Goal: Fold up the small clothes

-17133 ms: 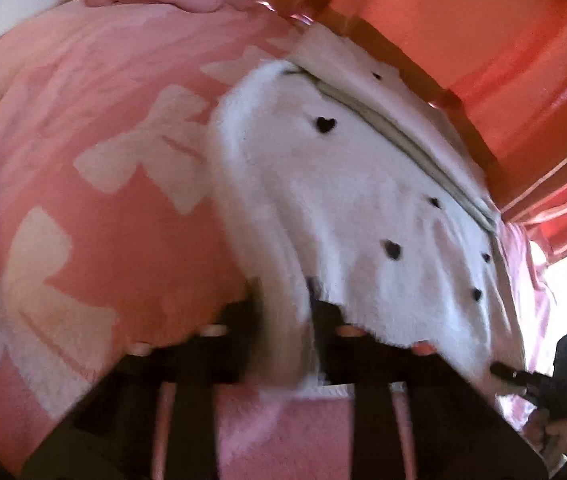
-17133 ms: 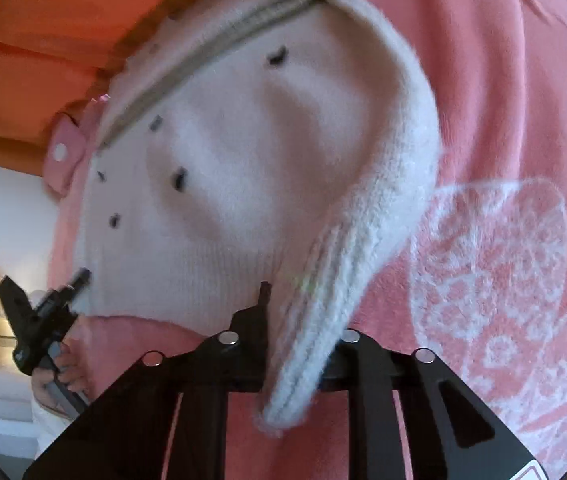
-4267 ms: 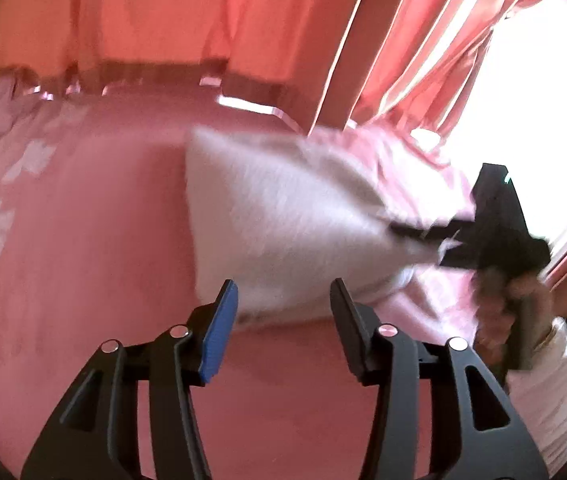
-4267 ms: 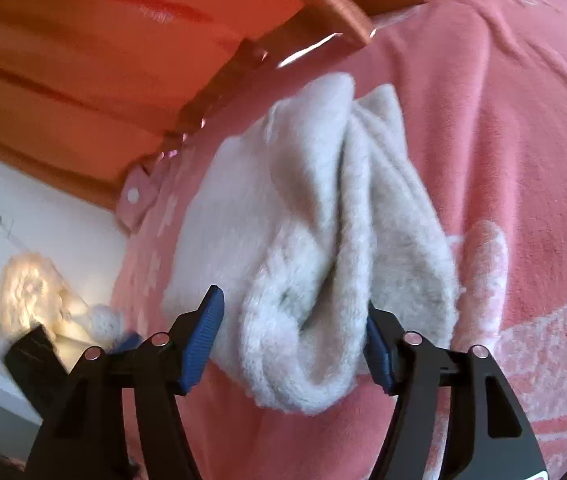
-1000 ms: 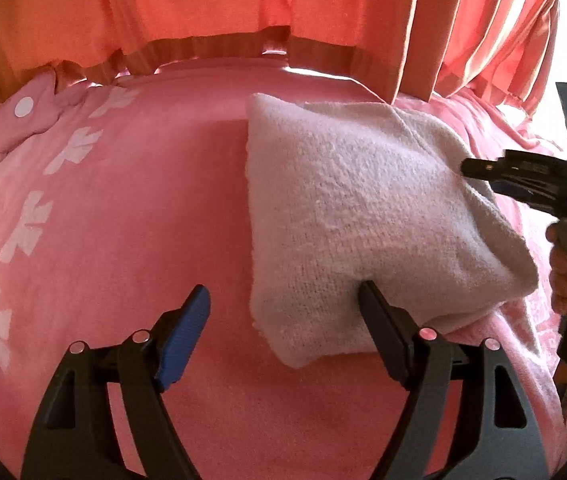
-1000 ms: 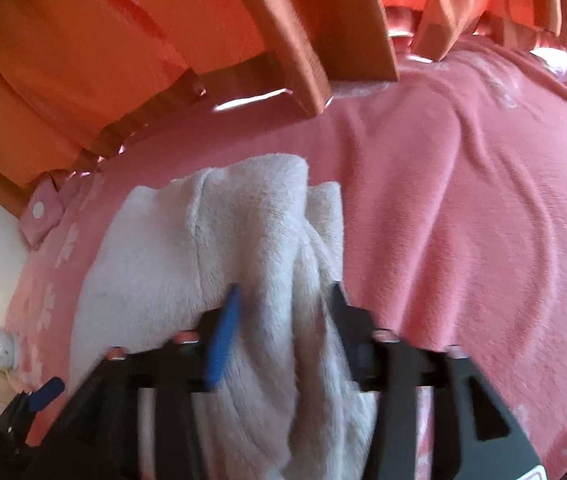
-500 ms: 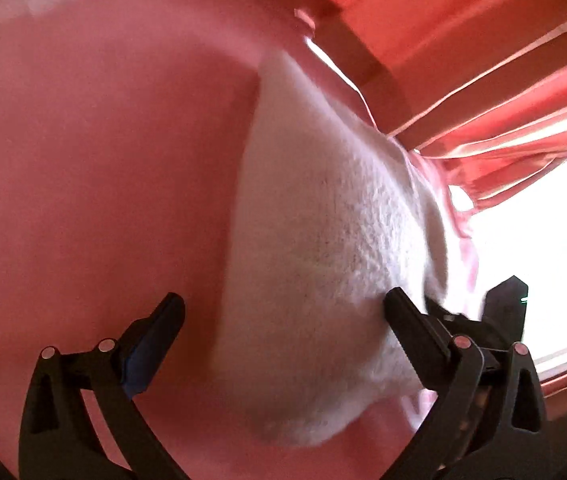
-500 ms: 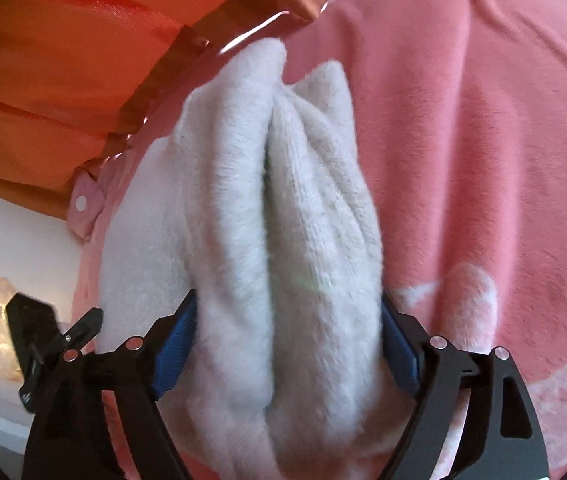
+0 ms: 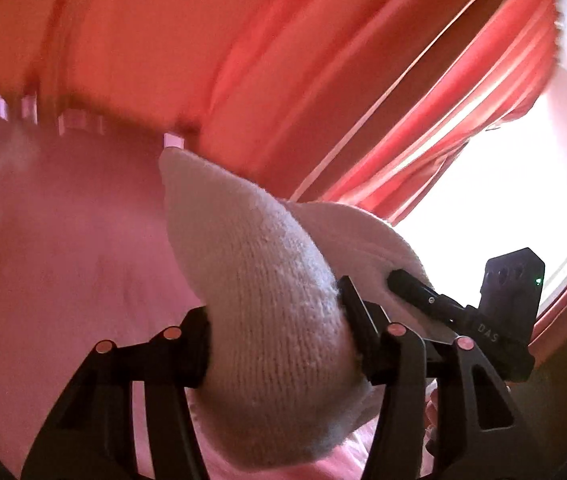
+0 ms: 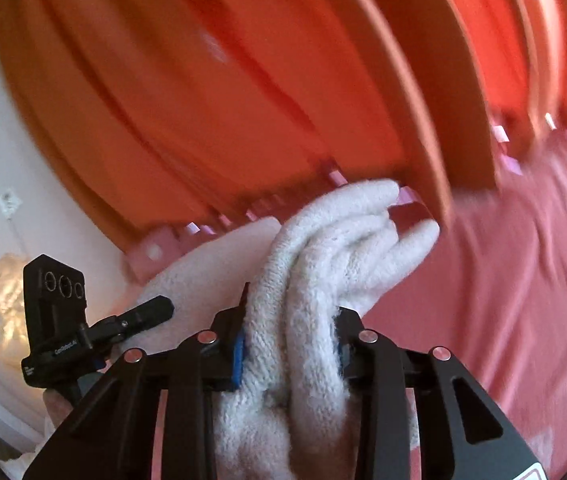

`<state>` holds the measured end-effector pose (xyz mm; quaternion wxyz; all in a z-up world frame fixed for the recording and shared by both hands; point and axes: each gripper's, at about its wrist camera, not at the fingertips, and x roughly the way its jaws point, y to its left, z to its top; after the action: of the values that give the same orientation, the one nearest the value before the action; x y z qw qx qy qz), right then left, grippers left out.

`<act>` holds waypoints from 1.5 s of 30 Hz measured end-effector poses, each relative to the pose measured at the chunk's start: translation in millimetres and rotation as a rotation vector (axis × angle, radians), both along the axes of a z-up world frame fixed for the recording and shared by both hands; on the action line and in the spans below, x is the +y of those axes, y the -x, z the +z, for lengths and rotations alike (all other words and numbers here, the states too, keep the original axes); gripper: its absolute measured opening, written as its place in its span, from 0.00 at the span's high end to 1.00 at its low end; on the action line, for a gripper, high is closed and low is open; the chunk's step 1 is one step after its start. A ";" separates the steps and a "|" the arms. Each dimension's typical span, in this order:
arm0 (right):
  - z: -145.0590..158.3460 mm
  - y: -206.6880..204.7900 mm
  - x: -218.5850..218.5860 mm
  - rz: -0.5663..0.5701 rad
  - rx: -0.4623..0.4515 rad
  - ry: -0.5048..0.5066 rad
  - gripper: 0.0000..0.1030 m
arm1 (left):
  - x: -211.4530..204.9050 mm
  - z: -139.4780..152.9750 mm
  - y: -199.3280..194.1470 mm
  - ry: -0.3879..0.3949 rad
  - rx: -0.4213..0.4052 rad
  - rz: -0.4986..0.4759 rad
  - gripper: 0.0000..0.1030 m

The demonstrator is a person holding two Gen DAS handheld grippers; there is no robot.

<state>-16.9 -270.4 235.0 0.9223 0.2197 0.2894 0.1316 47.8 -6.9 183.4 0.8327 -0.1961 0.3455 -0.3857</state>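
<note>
The folded white knit sweater [image 9: 275, 320] is held up off the pink blanket [image 9: 63, 280] of the bed, near its far edge where the orange-red curtains [image 9: 243, 60] hang. The left gripper [image 9: 275, 340] is clamped on one thick folded end of it, fingers pressed into the knit on both sides. The right gripper [image 10: 289, 344] pinches the other end, where bunched layers [image 10: 343, 232] fan out beyond its fingers.
</note>
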 end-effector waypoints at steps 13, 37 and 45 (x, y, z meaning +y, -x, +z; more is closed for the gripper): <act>-151.9 -91.8 67.1 -0.131 0.319 -0.010 0.62 | 92.8 -118.7 -60.1 -0.255 0.127 0.425 0.28; -203.3 -151.7 65.7 -0.042 0.470 -0.031 0.26 | 86.6 -174.7 -117.3 -0.293 0.305 0.341 0.09; -167.4 -151.1 76.6 0.061 0.292 -0.138 0.75 | 89.5 -140.3 -116.7 -0.131 0.156 0.284 0.51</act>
<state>134.2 -193.8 67.6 0.8487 0.2903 0.4173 0.1460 164.5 82.6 43.2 0.8606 -0.2174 0.4022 -0.2244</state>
